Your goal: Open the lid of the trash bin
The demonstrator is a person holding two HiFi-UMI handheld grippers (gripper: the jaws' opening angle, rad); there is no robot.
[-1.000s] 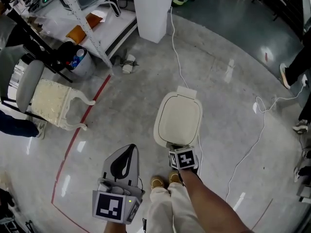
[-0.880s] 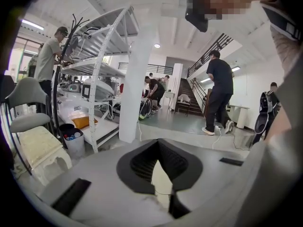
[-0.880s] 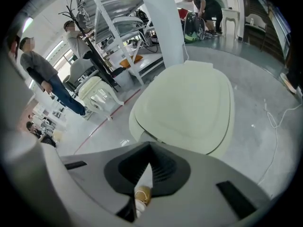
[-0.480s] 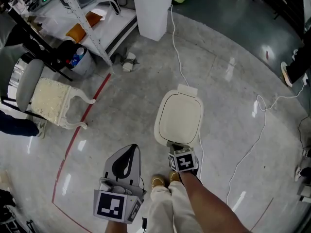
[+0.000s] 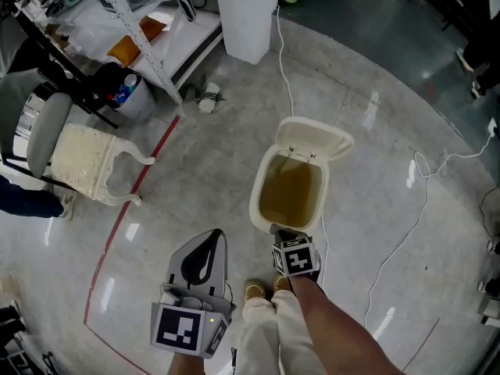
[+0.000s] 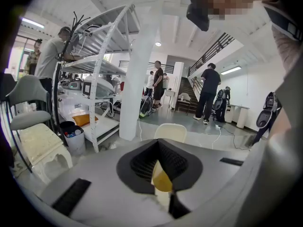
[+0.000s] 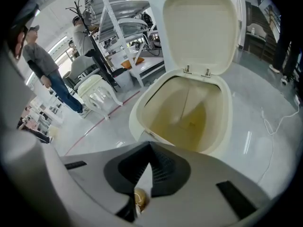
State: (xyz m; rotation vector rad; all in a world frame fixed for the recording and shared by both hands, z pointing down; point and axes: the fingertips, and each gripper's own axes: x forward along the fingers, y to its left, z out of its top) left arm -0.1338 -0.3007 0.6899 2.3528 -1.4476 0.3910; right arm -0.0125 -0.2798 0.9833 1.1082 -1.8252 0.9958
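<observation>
The cream trash bin stands on the floor with its lid swung up and back, showing a yellowish inside. My right gripper is shut, its tip at the bin's near front edge, below the rim. In the right gripper view the bin and raised lid fill the frame just past the closed right gripper. My left gripper is shut and holds nothing, left of the bin and apart from it. The left gripper points level at the raised lid.
A cream chair stands at left beside a red floor line. A white pillar, a metal shelf rack and a small grey bucket lie beyond. A white cable trails right of the bin. My shoes are just behind it.
The bin's lid has swung up from flat shut to open. Both grippers have stayed almost where they were.
</observation>
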